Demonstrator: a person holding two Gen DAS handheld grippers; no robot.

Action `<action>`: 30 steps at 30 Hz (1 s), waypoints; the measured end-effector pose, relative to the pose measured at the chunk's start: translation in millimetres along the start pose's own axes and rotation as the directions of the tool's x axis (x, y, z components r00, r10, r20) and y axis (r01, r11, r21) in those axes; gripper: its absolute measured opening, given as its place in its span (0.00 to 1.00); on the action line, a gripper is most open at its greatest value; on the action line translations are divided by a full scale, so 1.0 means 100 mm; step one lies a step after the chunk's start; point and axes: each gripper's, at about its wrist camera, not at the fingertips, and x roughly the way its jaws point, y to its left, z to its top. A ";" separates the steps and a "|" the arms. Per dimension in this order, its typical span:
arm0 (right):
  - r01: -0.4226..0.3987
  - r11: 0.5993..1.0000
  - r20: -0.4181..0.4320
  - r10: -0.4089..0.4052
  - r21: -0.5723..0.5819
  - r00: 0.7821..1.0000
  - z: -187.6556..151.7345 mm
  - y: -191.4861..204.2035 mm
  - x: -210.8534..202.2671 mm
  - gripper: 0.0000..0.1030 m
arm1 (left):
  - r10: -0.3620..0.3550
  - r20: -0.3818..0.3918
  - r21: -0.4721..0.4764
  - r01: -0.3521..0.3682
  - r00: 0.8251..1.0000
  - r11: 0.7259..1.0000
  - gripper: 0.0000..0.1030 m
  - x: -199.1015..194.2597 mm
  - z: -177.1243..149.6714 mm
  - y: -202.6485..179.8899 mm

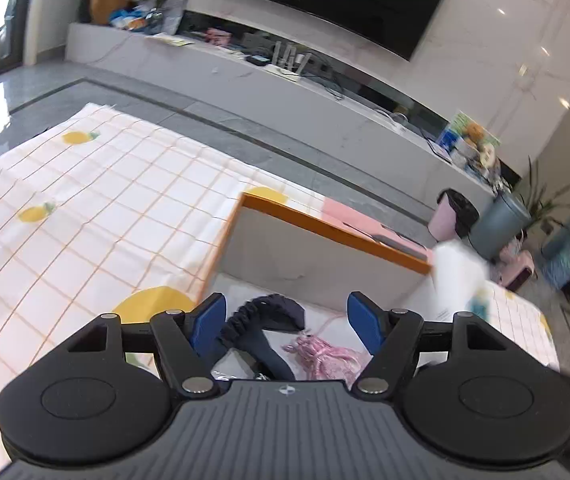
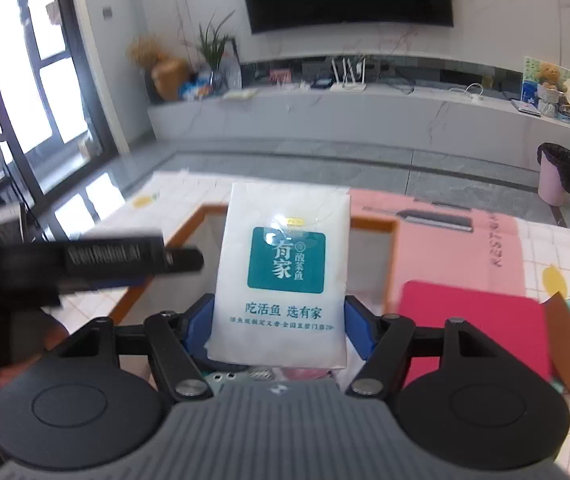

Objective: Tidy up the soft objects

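We are partway through. Below the left hand-held gripper, inside the white open box with the orange rim, a dark navy elastic fabric piece and a pink crinkled fabric bundle already lie on the box floor, near its front. The left one's blue pads stand wide apart with nothing pressed between them, so we read it as released and hovering over the box.

Over on the right, the right hand-held gripper is clamped on a white soft tissue pack with a teal printed square, held upright by its lower edge above the box's near side. That pack has not gone in yet, by our judgement.

Still out on the bench with the white checked cloth printed with lemons are a flat pink case, a magenta flat cover nearer to us, and a brown leaf-shaped piece at the right; we cannot say whether those count as soft items.

Both views are blurred. The left view catches only a smeared corner of the pack, the gripper bodies hide the box's near floor, and whatever sits under the pack in the right view is unreadable.
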 end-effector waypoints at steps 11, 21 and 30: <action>0.036 0.998 -0.185 -0.025 0.059 0.982 -0.01 0.17 0.90 0.66 | -0.017 -0.010 -0.060 0.016 1.000 0.998 0.79 -0.07 0.06 0.19; -0.010 1.000 -0.159 0.012 0.011 0.987 -0.01 0.38 0.96 0.88 | -0.039 -0.014 -0.122 0.037 0.999 0.992 0.76 -0.08 0.11 0.33; -0.114 0.993 -0.084 0.116 0.029 0.990 0.06 0.45 0.60 0.94 | -0.033 0.078 -0.115 0.042 0.996 0.993 0.76 -0.53 0.24 0.34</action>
